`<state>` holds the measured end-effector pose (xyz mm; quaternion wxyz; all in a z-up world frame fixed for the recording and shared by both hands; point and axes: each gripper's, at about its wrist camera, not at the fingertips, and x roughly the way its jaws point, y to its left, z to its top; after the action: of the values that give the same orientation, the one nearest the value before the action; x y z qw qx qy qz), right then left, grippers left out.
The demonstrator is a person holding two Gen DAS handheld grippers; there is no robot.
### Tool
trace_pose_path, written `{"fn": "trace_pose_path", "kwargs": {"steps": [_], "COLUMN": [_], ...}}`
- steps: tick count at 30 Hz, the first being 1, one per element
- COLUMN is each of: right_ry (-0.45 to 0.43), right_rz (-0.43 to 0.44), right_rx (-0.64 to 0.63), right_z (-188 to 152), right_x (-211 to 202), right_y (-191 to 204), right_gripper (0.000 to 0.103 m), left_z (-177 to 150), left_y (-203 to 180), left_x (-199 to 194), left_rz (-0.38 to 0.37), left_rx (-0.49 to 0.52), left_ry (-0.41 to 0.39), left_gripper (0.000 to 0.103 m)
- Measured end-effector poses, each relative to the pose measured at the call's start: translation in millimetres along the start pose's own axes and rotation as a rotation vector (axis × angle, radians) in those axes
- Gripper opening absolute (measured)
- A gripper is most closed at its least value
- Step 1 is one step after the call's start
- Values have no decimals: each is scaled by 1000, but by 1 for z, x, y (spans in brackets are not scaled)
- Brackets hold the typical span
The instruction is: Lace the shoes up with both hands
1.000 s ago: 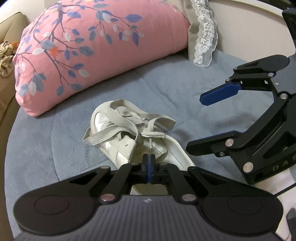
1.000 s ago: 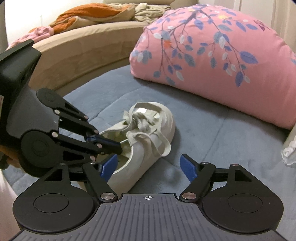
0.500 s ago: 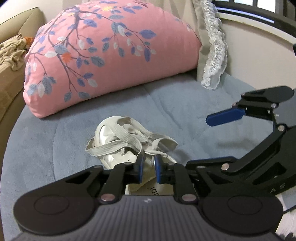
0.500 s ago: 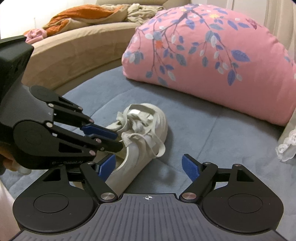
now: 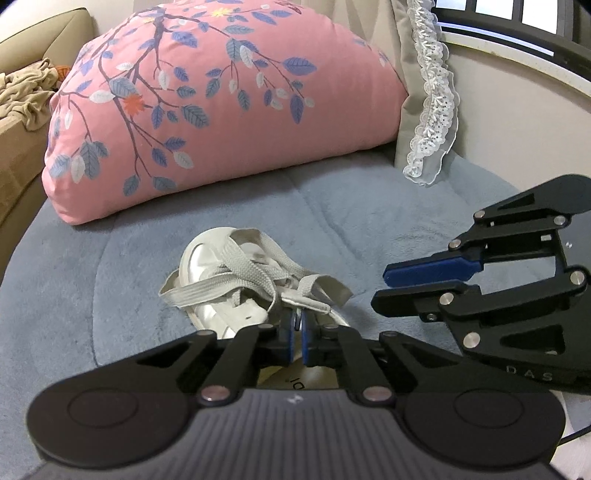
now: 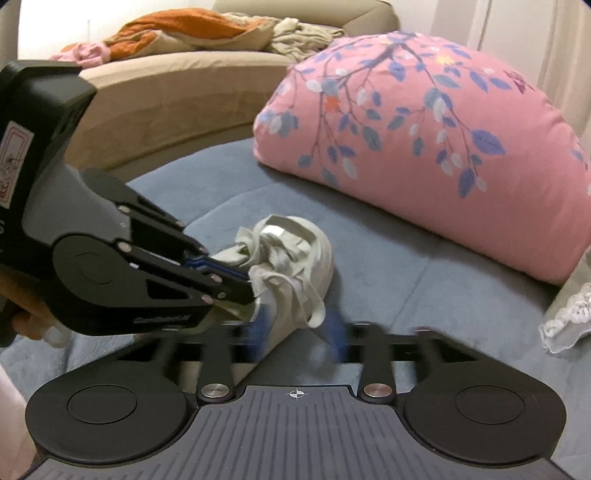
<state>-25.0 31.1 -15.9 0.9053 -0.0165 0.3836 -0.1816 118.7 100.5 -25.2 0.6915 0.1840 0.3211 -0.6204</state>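
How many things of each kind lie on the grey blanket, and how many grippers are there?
Shoes: 1, shoe
Pillows: 2, pink pillow, lace pillow
Grippers: 2, left gripper, right gripper
Total: 5

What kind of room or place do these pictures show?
Probably a home living room or bedroom. A pink flowered pillow lies on a soft grey-blue cushion, a beige sofa behind holds crumpled clothes, and a white shoe rests on the cushion.
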Motion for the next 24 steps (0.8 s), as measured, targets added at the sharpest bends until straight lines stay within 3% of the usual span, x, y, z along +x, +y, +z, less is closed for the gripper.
{"fn": "trace_pose_path", "kwargs": {"steps": [8,11,13,15,17,20,24], "right_ry": [-16,-2,-1,-16,-16,43,77], "right_rz": [-8,-10,23,65,84,75,124], "right_rx": [16,45,42,1,-85,-162,-165], "right_z": [1,1,0,-1,-3,-11,-28], "right_x": [8,15,17,19,27,50,86], "right_y": [-1,-12,-19,-26,-39,-71,-124], "right_gripper": [19,36,39,59,89,93,93], "left_z": [-5,-7,-7,-9,-10,-10,-7], "left_y": [10,12,14,16,17,16,13], "left_x": [4,3,2,0,0,1,3], "left_rz": [-28,-40,-55,-75,-88,-100,-77], "left_rx": [-14,-21,-28,-39,-46,-51,-45], "left_ry": [36,42,36,28,20,10,-6], "left_gripper": [5,5,6,13,13,13,13]}}
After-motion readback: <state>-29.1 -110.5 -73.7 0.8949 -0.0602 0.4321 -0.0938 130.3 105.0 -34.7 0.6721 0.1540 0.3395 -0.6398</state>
